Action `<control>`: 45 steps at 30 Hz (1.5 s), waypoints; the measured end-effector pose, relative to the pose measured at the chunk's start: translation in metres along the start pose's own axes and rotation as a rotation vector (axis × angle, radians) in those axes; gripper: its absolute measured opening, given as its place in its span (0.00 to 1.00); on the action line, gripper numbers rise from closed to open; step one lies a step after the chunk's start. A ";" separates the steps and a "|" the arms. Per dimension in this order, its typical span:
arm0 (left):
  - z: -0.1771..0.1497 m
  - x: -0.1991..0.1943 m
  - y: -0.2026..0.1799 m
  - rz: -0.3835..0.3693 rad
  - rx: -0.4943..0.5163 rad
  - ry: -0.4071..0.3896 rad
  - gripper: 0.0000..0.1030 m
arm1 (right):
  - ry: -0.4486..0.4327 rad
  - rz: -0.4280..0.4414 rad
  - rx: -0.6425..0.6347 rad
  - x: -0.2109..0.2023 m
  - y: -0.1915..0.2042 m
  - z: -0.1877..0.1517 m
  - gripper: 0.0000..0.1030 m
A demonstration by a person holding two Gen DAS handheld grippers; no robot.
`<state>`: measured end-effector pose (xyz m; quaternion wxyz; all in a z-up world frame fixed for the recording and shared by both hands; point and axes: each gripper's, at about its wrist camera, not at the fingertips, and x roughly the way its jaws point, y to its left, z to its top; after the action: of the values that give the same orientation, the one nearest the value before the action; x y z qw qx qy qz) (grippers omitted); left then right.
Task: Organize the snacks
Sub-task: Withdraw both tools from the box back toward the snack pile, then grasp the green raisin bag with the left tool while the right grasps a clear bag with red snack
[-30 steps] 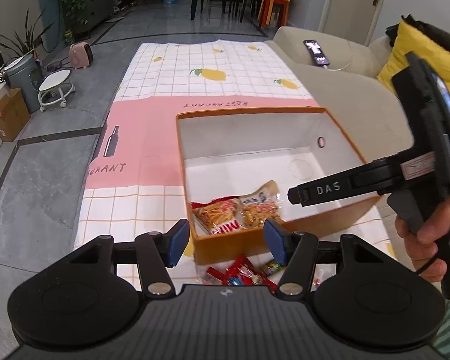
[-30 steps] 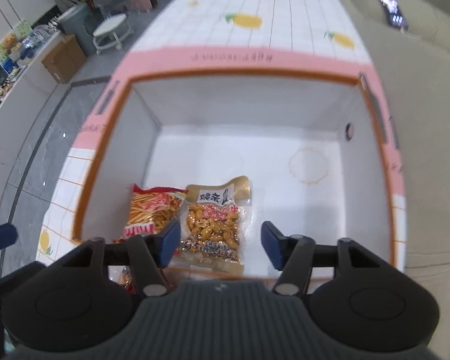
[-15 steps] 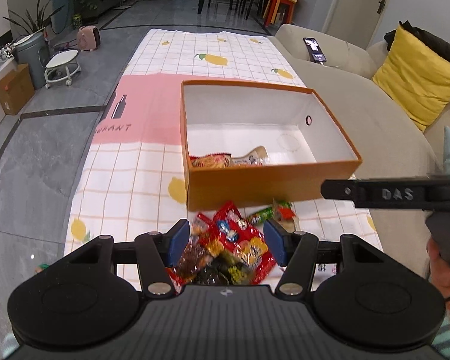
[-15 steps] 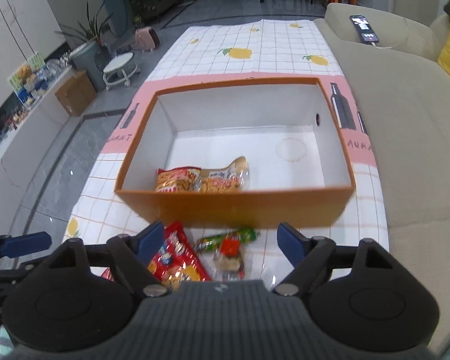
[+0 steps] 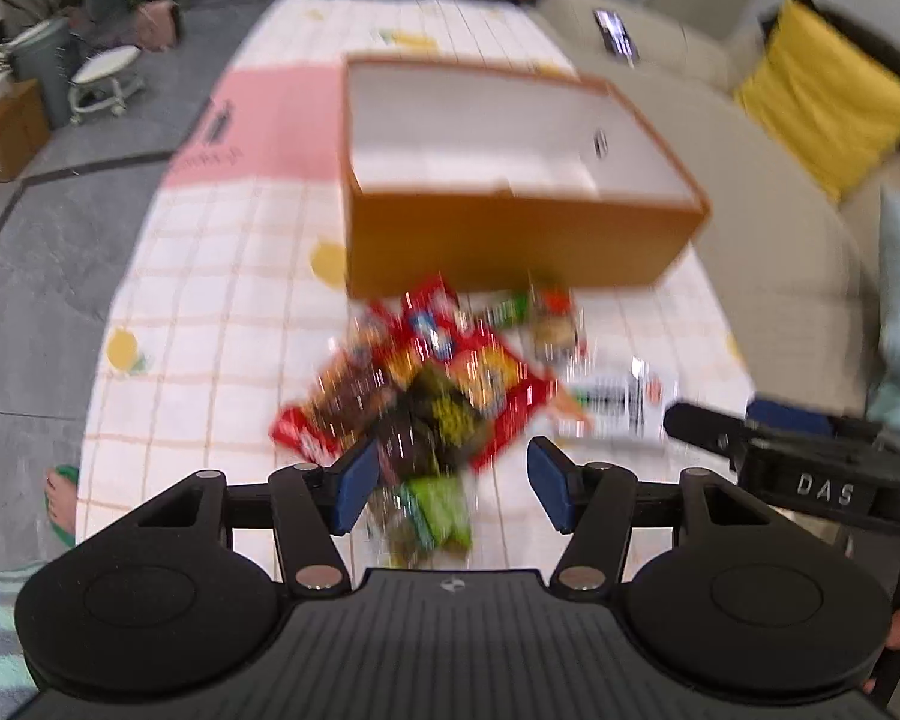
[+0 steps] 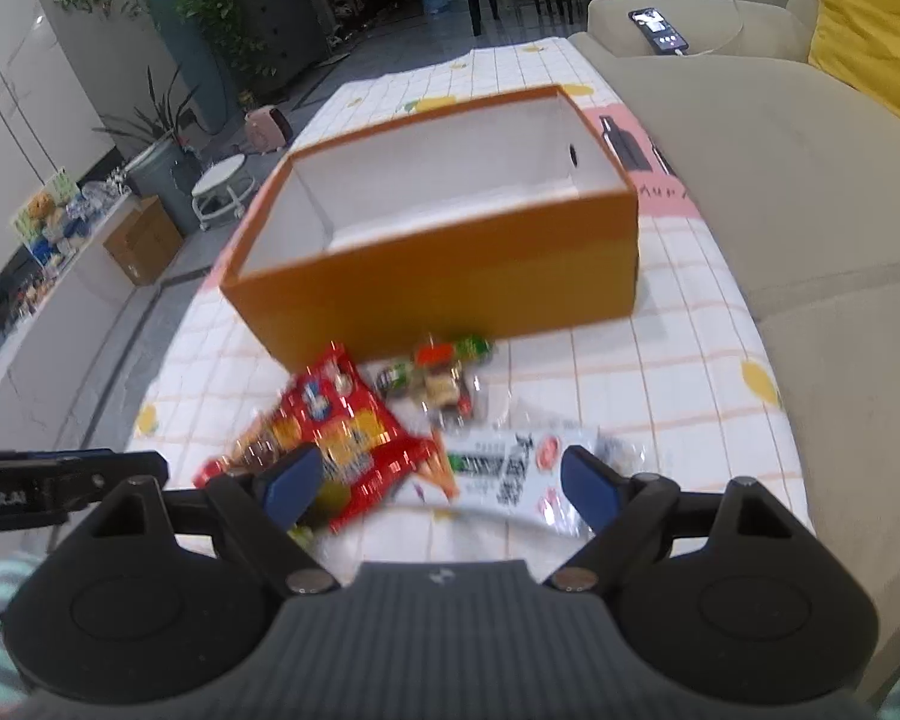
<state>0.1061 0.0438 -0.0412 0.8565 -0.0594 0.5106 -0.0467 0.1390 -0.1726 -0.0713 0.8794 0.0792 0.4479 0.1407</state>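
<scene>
While both grippers are hanging over the snack pile, the scene is reading as follows.

Left gripper [image 5: 450, 477]: jaws standing apart, pinching nothing; blue pads are framing a dark packet and a green packet [image 5: 441, 510] lying just beneath them. Left view is blurring.

Right gripper [image 6: 435, 480]: jaws spread wide, nothing pressed between the pads; its fingers are straddling the near edge of the red snack bag [image 6: 342, 420] and the white packet with black lettering [image 6: 510, 462].

Snack pile [image 5: 438, 372]: lying on the checked tablecloth [image 6: 660, 372], directly ahead of and under both grippers, between them and the box.

Small mixed packets [image 6: 444, 378]: sitting just beyond the red bag, close to the box wall.

Orange box [image 6: 450, 276]: standing past the pile, open, white inside; whatever is lying in it is hidden by the near wall.

Grippers, relative: right one is showing at the right edge of the left view, left one at the left edge of the right view; apart, not touching.

Sofa [image 6: 780, 180]: running along to the right of the right gripper.
</scene>
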 end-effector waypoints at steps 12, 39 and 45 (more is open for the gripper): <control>-0.022 0.060 0.020 0.086 -0.131 0.176 0.66 | 0.086 -0.024 -0.104 0.037 0.001 -0.022 0.81; -0.024 0.080 0.020 -0.069 -0.156 0.188 0.43 | 0.127 0.003 -0.166 0.062 0.014 -0.024 0.80; -0.018 0.055 0.012 -0.110 -0.126 0.115 0.42 | 0.083 -0.001 -0.171 0.056 0.015 -0.018 0.77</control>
<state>0.1169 0.0471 -0.0989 0.8166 -0.1384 0.5566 -0.0645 0.1527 -0.1405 -0.1210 0.8637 -0.0023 0.4702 0.1813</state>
